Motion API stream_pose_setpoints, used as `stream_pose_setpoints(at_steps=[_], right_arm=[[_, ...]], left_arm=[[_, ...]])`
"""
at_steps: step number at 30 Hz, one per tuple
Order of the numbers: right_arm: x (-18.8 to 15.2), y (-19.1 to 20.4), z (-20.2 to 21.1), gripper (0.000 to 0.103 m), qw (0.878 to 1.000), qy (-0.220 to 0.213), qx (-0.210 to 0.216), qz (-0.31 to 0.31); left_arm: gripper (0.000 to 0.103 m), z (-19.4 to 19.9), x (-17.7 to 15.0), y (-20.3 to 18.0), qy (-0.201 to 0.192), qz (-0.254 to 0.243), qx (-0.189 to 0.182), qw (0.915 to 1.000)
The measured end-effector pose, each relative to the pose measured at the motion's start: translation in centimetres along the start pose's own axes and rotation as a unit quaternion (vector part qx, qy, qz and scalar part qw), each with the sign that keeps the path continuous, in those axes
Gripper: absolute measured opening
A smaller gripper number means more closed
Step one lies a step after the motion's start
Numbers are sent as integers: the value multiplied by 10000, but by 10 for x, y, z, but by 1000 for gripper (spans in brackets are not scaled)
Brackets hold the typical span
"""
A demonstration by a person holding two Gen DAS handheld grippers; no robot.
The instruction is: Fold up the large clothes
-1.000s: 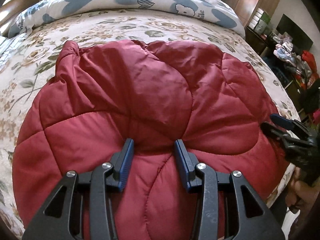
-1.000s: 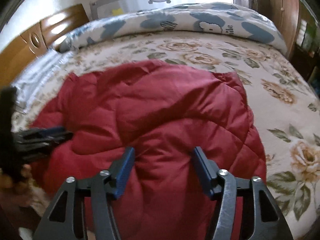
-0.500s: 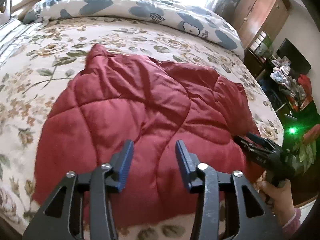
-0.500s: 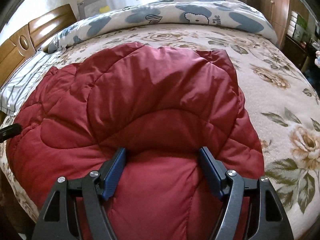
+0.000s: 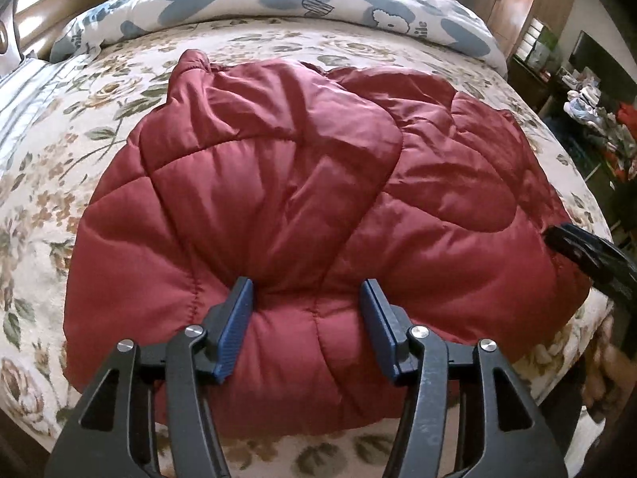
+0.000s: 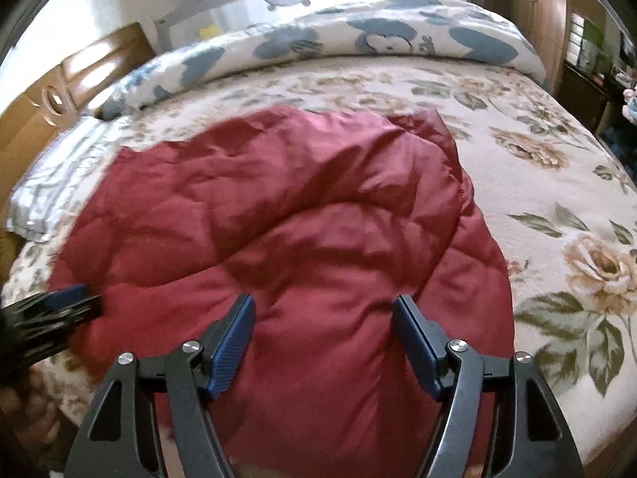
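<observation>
A dark red quilted jacket [image 5: 302, 199] lies folded in a puffy bundle on the floral bed; it also shows in the right wrist view [image 6: 302, 231]. My left gripper [image 5: 306, 290] is open, its blue pads pressed into the jacket's near edge with a bulge of fabric between them. My right gripper [image 6: 324, 306] is open wide over the jacket's near right part. The right gripper also shows at the right edge of the left wrist view [image 5: 573, 247], at the jacket's right side. The left gripper shows at the left edge of the right wrist view [image 6: 59, 302].
The floral bedspread [image 5: 47, 167] covers the bed. A white and blue duvet [image 5: 318, 4] lies rolled along the far side. A wooden headboard [image 6: 47, 111] is at the left. A wardrobe [image 5: 529, 4] and cluttered shelves [image 5: 589, 119] stand at the right.
Both grippers have dropped back down onto the jacket's near edge after lifting away. My left gripper has opened wider. The jacket lies as before.
</observation>
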State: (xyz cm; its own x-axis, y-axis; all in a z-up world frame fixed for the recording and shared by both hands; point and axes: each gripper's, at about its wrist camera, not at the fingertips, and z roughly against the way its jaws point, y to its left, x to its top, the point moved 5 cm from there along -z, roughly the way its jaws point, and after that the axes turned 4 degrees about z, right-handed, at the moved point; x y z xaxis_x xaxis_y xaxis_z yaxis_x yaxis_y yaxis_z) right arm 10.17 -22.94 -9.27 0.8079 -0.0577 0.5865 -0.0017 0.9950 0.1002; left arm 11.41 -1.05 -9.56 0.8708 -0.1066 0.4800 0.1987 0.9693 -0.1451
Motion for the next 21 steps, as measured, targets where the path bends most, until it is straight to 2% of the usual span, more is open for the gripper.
stream_pose_setpoints(at_steps=[3,6,13,21], right_arm=[[-12,15,13,72,9998,-38,80,157],[-24,18,2,72,9993,149,-51,336],[-23,-6,-24,73,9996,275,50,-46],[-28,-6,-24,73,9998,205,22,-71]], left_arm=[[55,2,-2,-2,-29,-9,32,10000],[55,1,-3,-5,-42,-38,102,9999],[57,-4,0,-8,-26,-50,243,9997],[57,-7,1,-12,-26,-75,404,9992]])
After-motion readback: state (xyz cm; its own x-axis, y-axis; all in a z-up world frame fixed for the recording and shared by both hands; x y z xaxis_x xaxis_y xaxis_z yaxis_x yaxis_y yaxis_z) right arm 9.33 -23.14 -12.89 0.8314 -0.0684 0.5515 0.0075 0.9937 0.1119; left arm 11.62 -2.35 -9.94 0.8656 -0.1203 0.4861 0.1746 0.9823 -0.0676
